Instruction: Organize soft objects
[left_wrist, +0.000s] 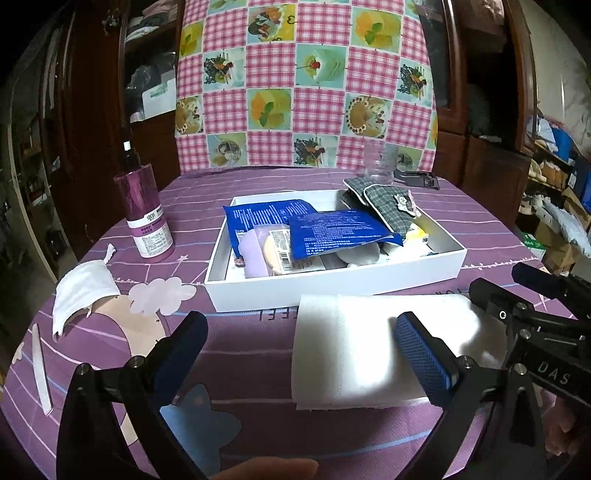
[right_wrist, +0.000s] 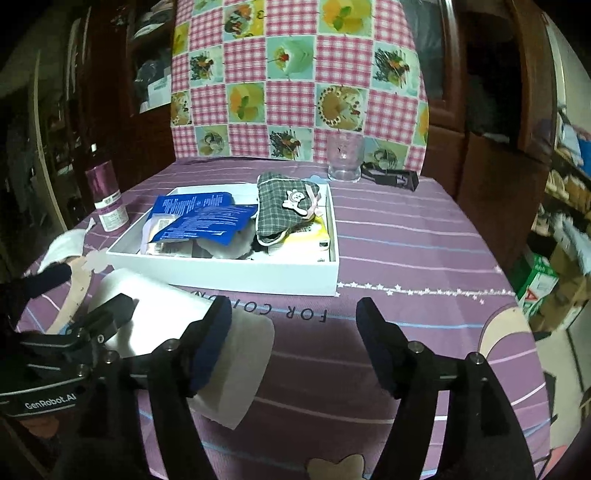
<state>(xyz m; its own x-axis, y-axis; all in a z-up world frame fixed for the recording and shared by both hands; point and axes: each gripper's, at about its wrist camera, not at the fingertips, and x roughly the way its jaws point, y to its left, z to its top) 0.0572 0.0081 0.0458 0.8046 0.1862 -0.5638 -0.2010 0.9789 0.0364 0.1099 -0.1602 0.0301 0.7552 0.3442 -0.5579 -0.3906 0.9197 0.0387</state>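
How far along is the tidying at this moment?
Done: blue packets, a plaid pouch and other soft items already lie in the white box. In hand: nothing; both grippers, left and right, stand open beside the white folded cloth. Left: that cloth and the white mask on the table.

The purple tablecloth (right_wrist: 406, 236) bears "FOR CO…", printed upside down in the right wrist view. "GenRobot.AI" stands on the left gripper (right_wrist: 50, 400), and "DAS" on the right gripper (left_wrist: 552, 373). The blue packets' (left_wrist: 332, 232) print is probably too small to read.
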